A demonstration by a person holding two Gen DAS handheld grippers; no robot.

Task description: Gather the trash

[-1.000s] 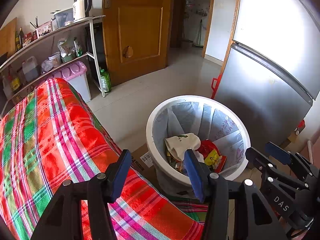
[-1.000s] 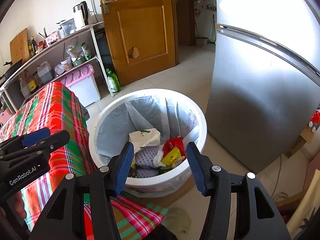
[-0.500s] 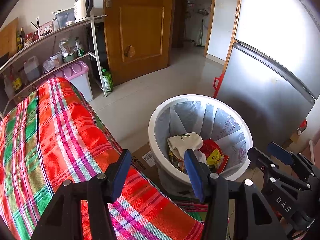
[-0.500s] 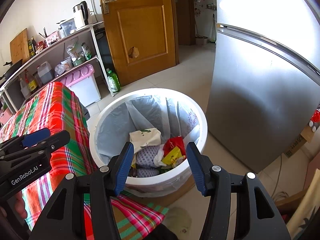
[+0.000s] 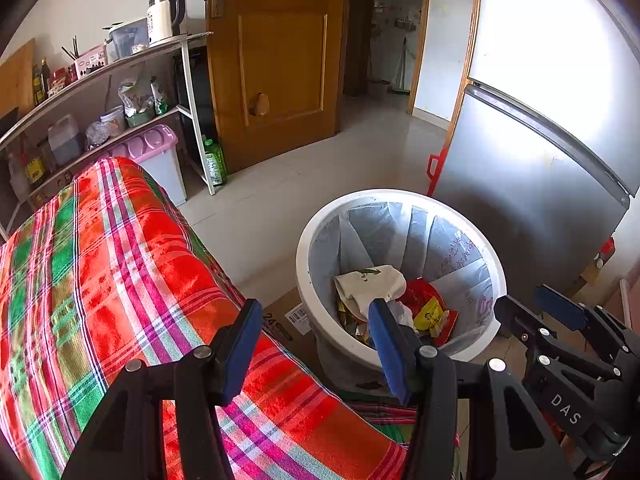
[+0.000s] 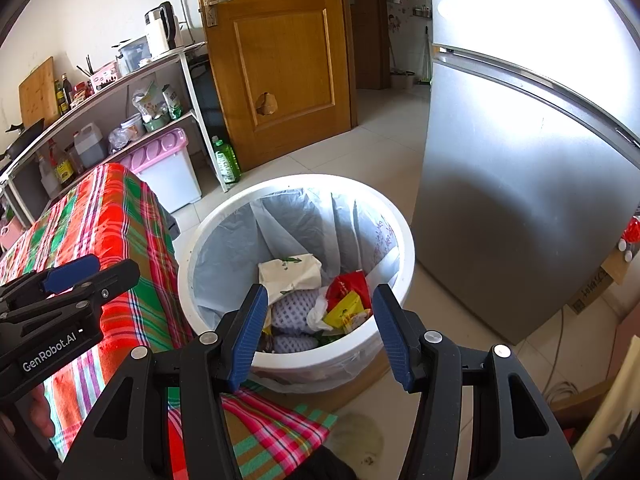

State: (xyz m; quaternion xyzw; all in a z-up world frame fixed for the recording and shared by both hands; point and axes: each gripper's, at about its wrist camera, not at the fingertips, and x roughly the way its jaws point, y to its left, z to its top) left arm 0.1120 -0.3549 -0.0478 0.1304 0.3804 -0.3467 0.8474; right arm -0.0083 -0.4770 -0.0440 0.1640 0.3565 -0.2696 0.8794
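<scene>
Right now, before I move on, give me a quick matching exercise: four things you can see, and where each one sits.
Things:
1. Kettle
2. Green bottle
3. Yellow wrapper
4. Pink-lidded box

Places:
A. In the lined bin
B. On the floor by the door
C. On the top shelf
D. On the floor beside the plaid cloth

Pairs: 1-C, 2-B, 3-A, 4-D
</scene>
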